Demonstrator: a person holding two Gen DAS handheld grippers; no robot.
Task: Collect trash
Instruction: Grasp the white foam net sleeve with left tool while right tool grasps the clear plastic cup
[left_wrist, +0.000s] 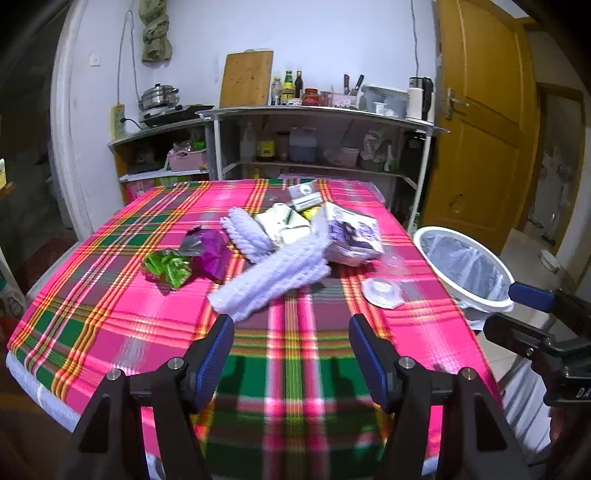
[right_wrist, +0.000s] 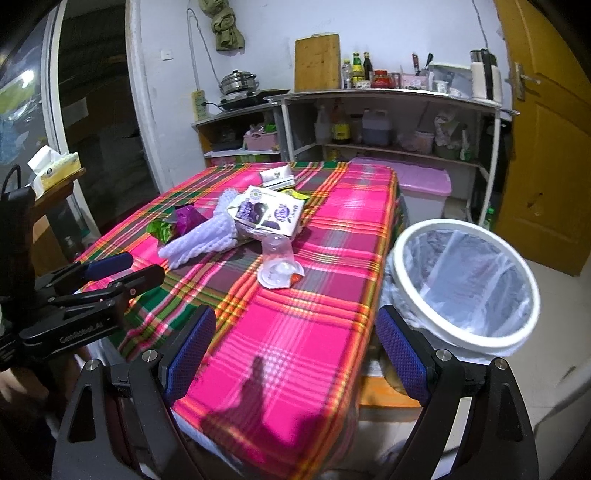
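Trash lies in the middle of a table with a pink plaid cloth (left_wrist: 110, 295): white foam netting (left_wrist: 273, 277), a green wrapper (left_wrist: 168, 269), a purple wrapper (left_wrist: 210, 254), a purple-printed carton (left_wrist: 351, 236) and a clear plastic cup with a white lid (left_wrist: 380, 291). My left gripper (left_wrist: 291, 354) is open and empty above the near edge, short of the netting. My right gripper (right_wrist: 295, 354) is open and empty over the table's near right corner. The cup (right_wrist: 277, 266), carton (right_wrist: 266, 214) and netting (right_wrist: 203, 240) lie ahead of it. A white bin with a clear liner (right_wrist: 465, 280) stands right of the table.
A small white box (left_wrist: 304, 195) lies at the far side of the pile. Kitchen shelves (left_wrist: 314, 110) with bottles stand behind the table, a pink-lidded container (right_wrist: 424, 188) beside it, a yellow door (left_wrist: 480, 129) to the right. A tissue box (right_wrist: 55, 166) sits on a stand at left.
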